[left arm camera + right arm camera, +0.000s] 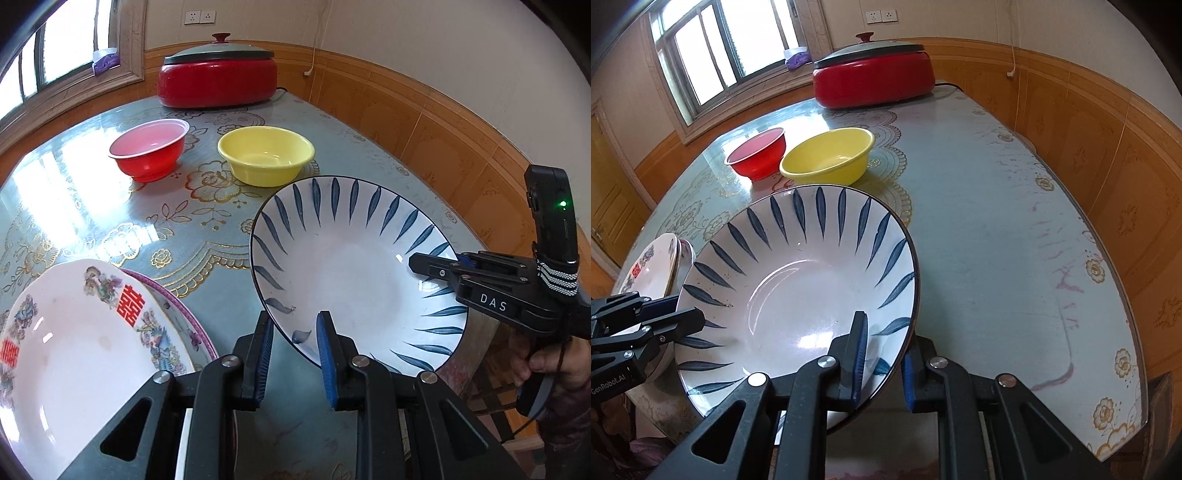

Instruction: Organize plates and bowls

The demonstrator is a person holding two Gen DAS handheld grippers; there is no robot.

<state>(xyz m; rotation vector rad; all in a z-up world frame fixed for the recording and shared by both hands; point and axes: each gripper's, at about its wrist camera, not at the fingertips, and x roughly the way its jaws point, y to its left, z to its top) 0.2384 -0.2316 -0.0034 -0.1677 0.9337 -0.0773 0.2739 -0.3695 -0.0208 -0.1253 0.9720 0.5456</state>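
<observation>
right tool point(881, 363) clamped on blue-leaf bowl point(798, 295) rim – left tool point(293, 356) apart, straddling its edge.

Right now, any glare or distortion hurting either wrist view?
Left wrist: window glare washes the table at left; fisheye bends the walls. Right wrist: a bright highlight sits inside the blue-leaf bowl, the window is blown out; both views stay sharp.

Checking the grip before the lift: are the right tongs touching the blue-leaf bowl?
Touching. The right wrist view shows the right tongs straddling the rim of the blue-leaf bowl, the inner blue pad pressed on its inside wall.
</observation>
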